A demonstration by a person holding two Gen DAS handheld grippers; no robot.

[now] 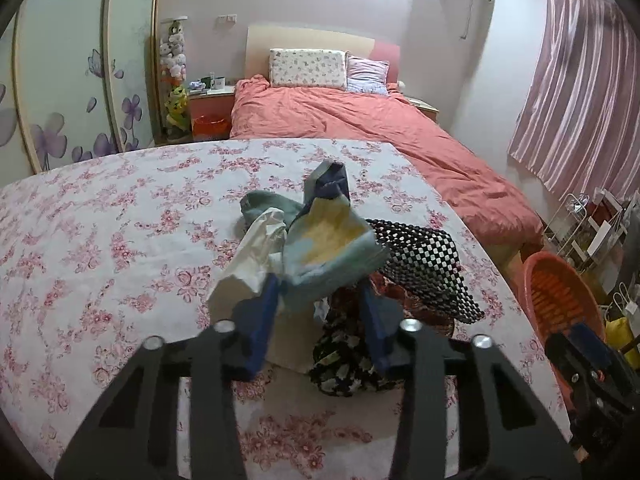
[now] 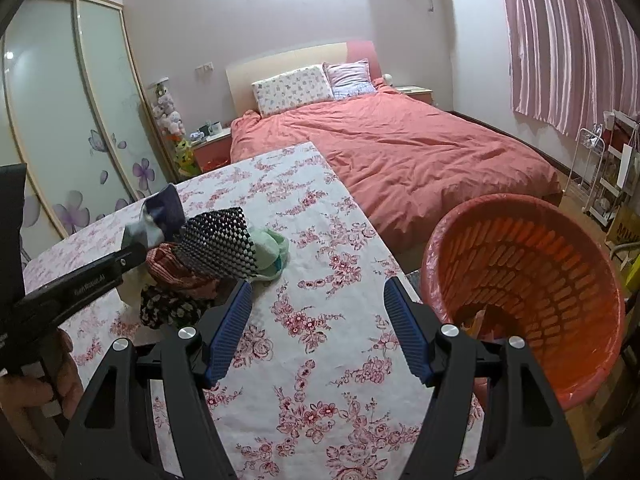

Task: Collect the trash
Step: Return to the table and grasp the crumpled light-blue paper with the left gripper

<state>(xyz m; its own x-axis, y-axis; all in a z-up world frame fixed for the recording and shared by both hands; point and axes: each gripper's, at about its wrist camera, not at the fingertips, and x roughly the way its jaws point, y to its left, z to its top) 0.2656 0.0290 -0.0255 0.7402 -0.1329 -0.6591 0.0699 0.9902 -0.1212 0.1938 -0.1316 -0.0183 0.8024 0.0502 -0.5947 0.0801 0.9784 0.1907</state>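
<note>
The table, covered in a pink flowered cloth, served as the landmark. Near its middle lay a heap of trash: a crumpled light-blue wrapper with a yellow inside, a white paper bag, a black-and-white checked piece and a dark flowered piece. The left hand-held gripper was over that heap, its blue fingers clamped on the lower edge of the light-blue wrapper. The right hand-held gripper hung over the table's right edge, its jaws apart with nothing between them. Just off that right edge stood an orange basket with slotted walls. Beyond the table's far end was a bed with a salmon cover.
</note>
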